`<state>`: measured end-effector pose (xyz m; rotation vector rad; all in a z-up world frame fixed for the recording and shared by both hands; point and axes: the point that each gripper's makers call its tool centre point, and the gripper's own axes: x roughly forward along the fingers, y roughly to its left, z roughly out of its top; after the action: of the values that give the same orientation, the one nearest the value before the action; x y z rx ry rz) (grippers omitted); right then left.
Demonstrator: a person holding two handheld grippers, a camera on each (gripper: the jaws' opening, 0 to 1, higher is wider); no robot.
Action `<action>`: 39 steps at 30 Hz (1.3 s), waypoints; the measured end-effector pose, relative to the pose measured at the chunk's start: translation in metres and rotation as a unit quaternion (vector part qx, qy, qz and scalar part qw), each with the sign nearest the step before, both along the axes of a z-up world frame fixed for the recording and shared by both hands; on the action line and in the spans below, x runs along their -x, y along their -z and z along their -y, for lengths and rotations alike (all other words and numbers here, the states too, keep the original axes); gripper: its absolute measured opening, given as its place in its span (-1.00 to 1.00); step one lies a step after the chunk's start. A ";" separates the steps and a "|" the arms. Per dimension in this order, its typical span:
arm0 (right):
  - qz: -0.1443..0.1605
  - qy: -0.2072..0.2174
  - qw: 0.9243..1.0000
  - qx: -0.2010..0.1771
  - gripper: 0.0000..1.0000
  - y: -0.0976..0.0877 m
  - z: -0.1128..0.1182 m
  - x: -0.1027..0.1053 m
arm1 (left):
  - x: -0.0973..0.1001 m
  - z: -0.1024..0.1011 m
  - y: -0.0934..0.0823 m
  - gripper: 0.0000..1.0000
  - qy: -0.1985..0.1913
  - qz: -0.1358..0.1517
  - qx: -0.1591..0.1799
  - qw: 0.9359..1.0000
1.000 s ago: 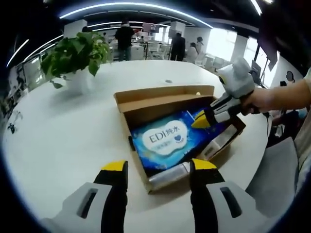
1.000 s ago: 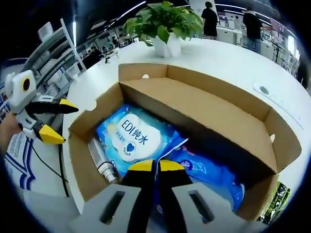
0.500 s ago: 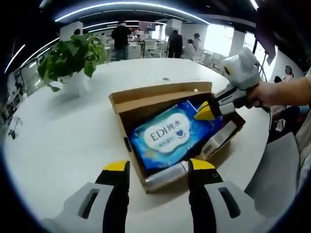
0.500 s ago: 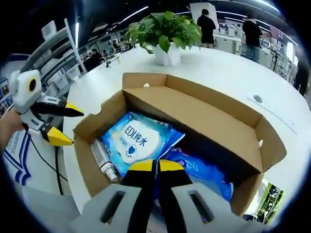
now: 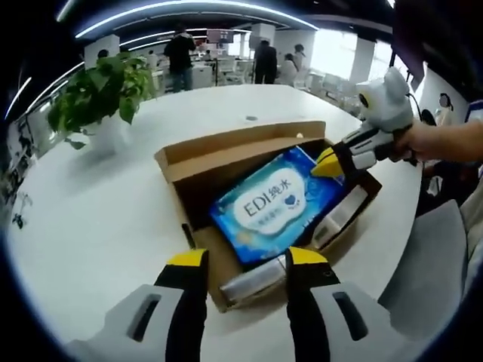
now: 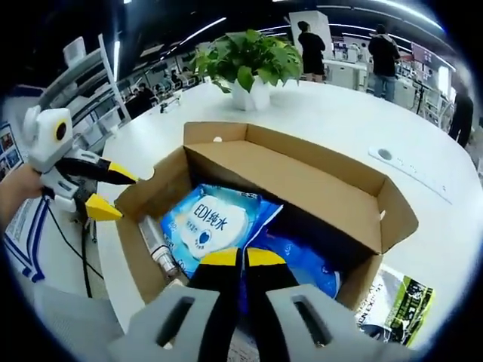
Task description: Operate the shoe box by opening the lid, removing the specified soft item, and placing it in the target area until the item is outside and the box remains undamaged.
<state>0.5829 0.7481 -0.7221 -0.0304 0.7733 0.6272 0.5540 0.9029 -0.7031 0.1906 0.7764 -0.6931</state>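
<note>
Brown cardboard formed the shoe box (image 5: 198, 226), which was seen standing on a white round table (image 5: 90, 219) with its lid folded back. Inside it a blue wet-wipes pack (image 5: 272, 204) was tilted, one end raised above the box edge. That raised end was clamped between the closed jaws of the right gripper (image 6: 241, 260); in the left gripper view the same gripper (image 5: 326, 163) was seen entering from the right, with its yellow tips at the corner of the pack. The left gripper (image 5: 240, 264) was held with its jaws apart, grasping nothing, just in front of the near wall of the box.

The step in hand was judged to be the removal of the soft item, the opening being done already. For the next move the pack should be lifted clear of the walls without dragging on the cardboard, and then carried to the target area.

A silver cylinder (image 5: 253, 280) was lying along the near wall. In the right gripper view a second blue pack (image 6: 306, 268) was shown under the first one, and a printed packet (image 6: 396, 302) on the table beside the box. A potted plant (image 6: 247, 64) was standing well behind the box
</note>
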 end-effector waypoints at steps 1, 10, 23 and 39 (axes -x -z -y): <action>0.000 0.003 1.000 -0.001 -1.00 0.000 0.002 0.000 | -0.001 0.001 0.002 -0.26 0.001 -0.004 -0.001 1.000; -0.003 0.014 1.000 -0.005 -1.00 0.000 0.013 0.004 | -0.012 0.020 0.018 -0.45 0.010 -0.041 -0.020 0.999; -0.004 0.025 1.000 0.013 -1.00 0.006 0.038 0.009 | -0.018 0.041 0.049 -0.51 0.041 -0.088 -0.051 0.994; -0.005 0.018 1.000 0.019 -1.00 0.013 0.047 0.012 | -0.018 0.065 0.062 -0.66 0.038 -0.140 -0.011 0.989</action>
<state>0.5706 0.7016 -0.7349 -0.0491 0.7930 0.5790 0.5718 0.8380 -0.7654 0.1447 1.0495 -0.7938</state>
